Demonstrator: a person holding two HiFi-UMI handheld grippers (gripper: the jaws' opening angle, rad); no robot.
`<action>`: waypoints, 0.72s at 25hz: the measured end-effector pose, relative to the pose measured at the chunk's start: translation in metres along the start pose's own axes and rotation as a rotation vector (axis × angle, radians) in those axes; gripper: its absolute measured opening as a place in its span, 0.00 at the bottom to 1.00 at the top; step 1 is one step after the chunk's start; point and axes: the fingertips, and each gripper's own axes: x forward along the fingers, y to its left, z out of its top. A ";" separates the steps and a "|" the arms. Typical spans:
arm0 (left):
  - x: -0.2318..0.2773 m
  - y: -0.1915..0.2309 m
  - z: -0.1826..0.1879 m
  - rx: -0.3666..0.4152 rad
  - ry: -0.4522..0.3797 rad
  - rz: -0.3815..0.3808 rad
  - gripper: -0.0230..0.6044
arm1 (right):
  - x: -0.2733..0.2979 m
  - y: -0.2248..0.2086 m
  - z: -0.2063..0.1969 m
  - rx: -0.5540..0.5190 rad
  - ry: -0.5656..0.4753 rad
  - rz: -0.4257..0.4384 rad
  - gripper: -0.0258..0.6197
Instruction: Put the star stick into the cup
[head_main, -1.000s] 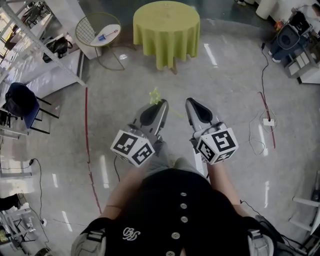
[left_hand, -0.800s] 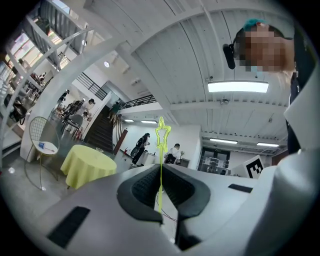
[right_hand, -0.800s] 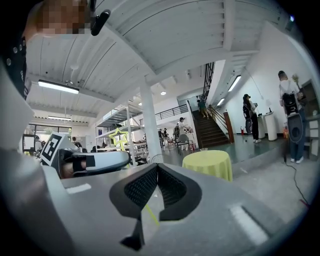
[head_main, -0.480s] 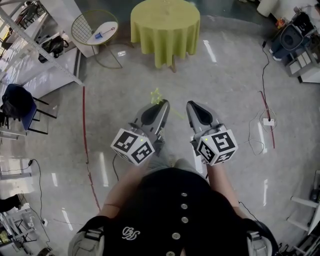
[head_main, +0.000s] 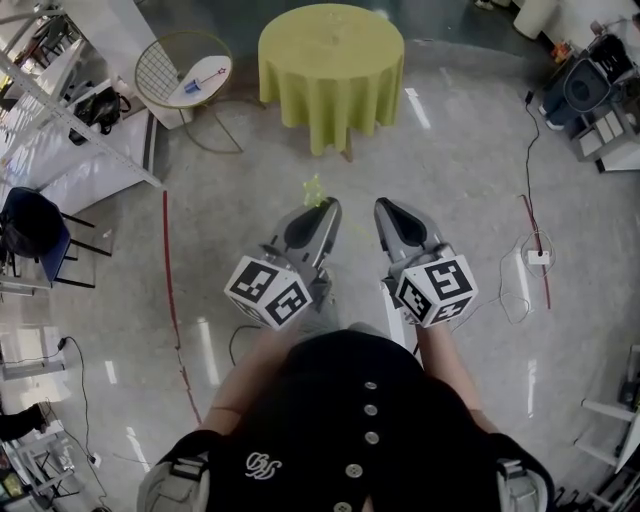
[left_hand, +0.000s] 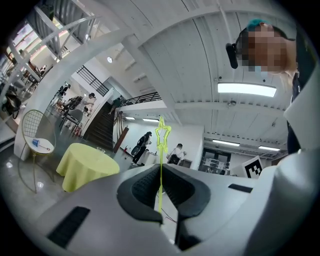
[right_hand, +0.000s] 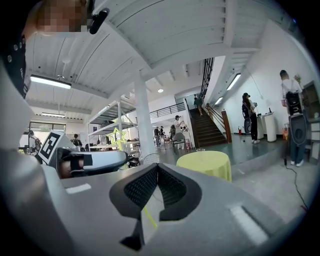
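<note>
Nearest, on the person's side of the round green-clothed table (head_main: 332, 90), both grippers are held side by side over bare floor, well short of it. The left gripper (head_main: 322, 208) is clenched on the star stick (left_hand: 161, 150). Its pads pinch the lower shaft, and most of the length and the open star outline stand clear above the jaws. The right gripper (head_main: 386, 206) has its jaws together, with nothing I can make out between the pads.

The stick looks like a thin, light plastic rod, probably springy. I judge it would bend easily or swivel in a loose pinch. A hold low on the shaft seems sound, since it spares the fragile-looking star, though only a short bottom end is left free to enter a cup. Its long axis runs across the left jaws, roughly upright in the left gripper view, star end uppermost.

Farther off, on the tabletop, a small clear thing (right_hand: 201, 150) may be the cup, but it is too small to be sure.
</note>
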 end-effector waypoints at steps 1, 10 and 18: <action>0.006 0.007 0.006 0.000 -0.005 -0.005 0.07 | 0.009 -0.003 0.003 -0.002 -0.001 -0.002 0.04; 0.051 0.049 0.040 0.061 -0.010 -0.057 0.07 | 0.068 -0.021 0.033 -0.030 -0.047 -0.006 0.04; 0.077 0.079 0.049 0.044 -0.024 -0.077 0.07 | 0.105 -0.040 0.053 -0.025 -0.095 -0.011 0.04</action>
